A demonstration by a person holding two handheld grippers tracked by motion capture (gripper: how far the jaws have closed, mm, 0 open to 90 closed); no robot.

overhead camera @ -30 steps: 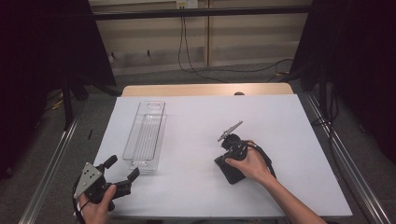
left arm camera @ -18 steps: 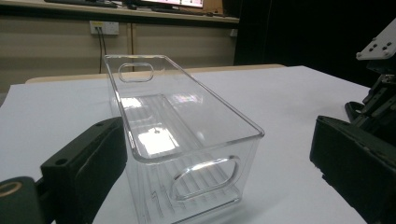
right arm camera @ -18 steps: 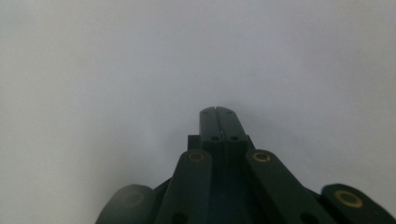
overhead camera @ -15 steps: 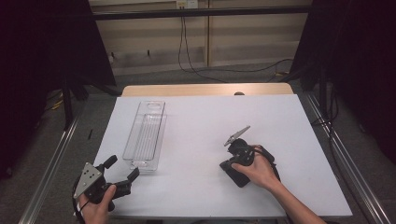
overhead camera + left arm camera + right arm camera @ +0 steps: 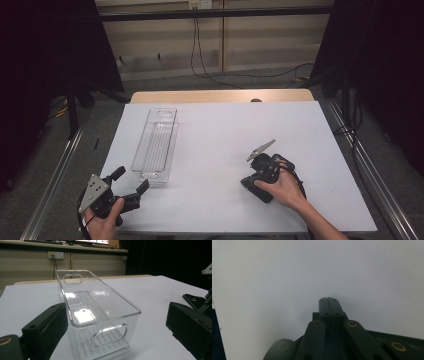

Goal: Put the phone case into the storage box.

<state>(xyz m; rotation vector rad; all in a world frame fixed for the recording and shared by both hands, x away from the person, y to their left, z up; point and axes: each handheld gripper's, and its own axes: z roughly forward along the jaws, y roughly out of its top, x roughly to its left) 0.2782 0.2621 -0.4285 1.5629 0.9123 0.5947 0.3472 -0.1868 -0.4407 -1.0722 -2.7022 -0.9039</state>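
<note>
A clear plastic bin (image 5: 157, 142) lies lengthwise on the white table (image 5: 225, 125), left of centre, and it is empty. My left gripper (image 5: 131, 180) sits at the near left corner, open, aimed at the bin's near end. In the left gripper view the bin (image 5: 100, 312) stands just ahead of the wide-apart jaws of that gripper (image 5: 116, 315), and no pad touches it. My right gripper (image 5: 248, 183) rests low over the table right of centre, in a hand, shut and holding nothing. The right gripper view has this gripper (image 5: 327, 299) with its jaws pressed together over bare table.
A wooden strip (image 5: 220, 96) runs along the table's far edge. Metal rails (image 5: 55, 175) flank both sides, and cables (image 5: 200, 55) hang at the back wall. The right gripper's body (image 5: 197, 300) is at the far right of the left gripper view.
The right hand has slid its shut gripper a little to the right and nearer the front edge. The left gripper and the bin have stayed put.
</note>
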